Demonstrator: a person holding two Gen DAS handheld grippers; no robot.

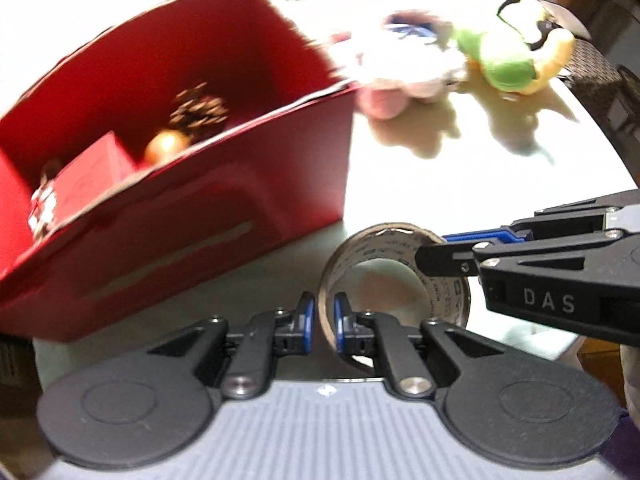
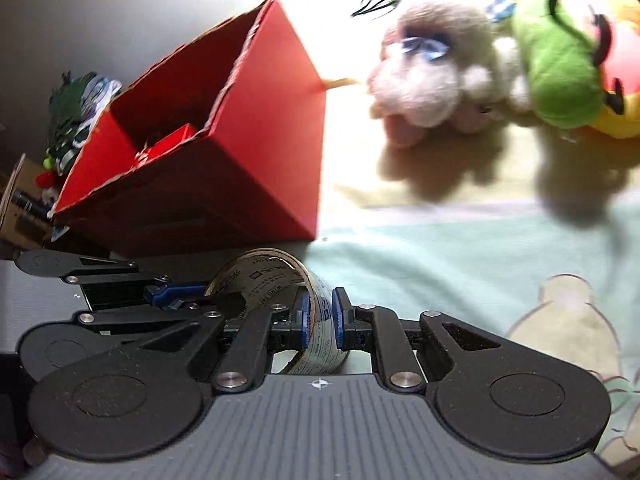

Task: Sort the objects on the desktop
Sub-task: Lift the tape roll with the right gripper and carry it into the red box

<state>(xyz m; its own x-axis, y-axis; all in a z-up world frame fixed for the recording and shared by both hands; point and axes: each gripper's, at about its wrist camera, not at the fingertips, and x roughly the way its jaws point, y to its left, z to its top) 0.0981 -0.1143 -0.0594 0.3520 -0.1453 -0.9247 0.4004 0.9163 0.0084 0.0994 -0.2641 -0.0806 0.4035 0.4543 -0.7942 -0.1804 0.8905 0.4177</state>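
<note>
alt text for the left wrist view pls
Both hand-held grippers pinch one tape roll: the left hand-held gripper its near wall, the right hand-held gripper its far rim. Behind stand a red box and two plush toys.

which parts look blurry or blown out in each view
Left wrist: red box and plush toys are motion-smeared, table blown out white. Right wrist: plush toys soft with heavy shadows, tape roll fairly sharp.

"DAS" stands on the right hand-held gripper.
</note>
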